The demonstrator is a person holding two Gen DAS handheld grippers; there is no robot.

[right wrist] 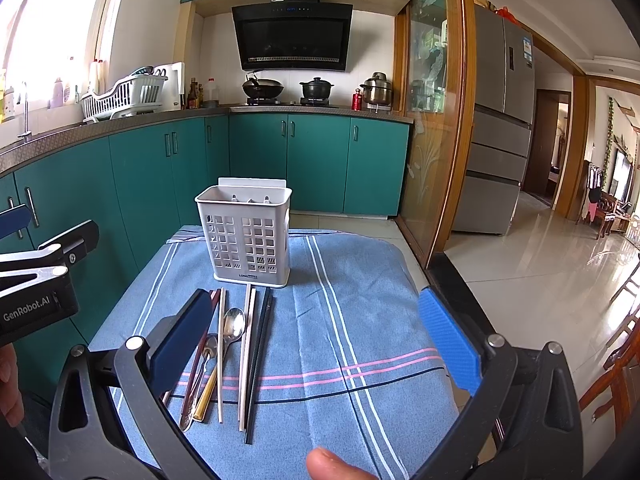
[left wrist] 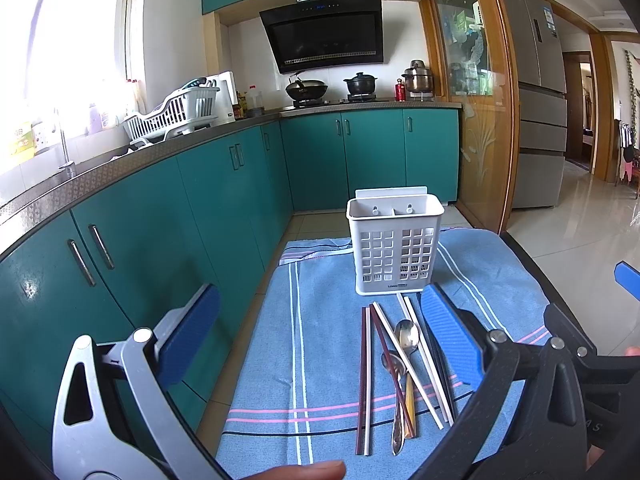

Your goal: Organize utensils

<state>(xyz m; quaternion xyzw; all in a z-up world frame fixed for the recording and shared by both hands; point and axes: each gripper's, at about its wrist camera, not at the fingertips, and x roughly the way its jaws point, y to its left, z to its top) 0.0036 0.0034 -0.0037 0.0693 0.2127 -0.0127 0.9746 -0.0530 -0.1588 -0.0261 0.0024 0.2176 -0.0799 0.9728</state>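
A white slotted utensil holder (left wrist: 394,246) stands upright at the far end of a blue striped cloth (left wrist: 320,340); it also shows in the right wrist view (right wrist: 245,234). In front of it lie loose utensils: two metal spoons (left wrist: 406,338) (right wrist: 233,326), dark red chopsticks (left wrist: 364,376), white chopsticks (right wrist: 248,344) and black chopsticks (right wrist: 260,360). My left gripper (left wrist: 320,332) is open and empty, above the near end of the pile. My right gripper (right wrist: 320,340) is open and empty, just right of the pile.
The cloth covers a small table with floor on its left and right. Teal cabinets (left wrist: 180,208) and a counter with a dish rack (left wrist: 176,114) run along the left. A stove with pots (right wrist: 288,90) is at the back, a fridge (right wrist: 500,120) to the right.
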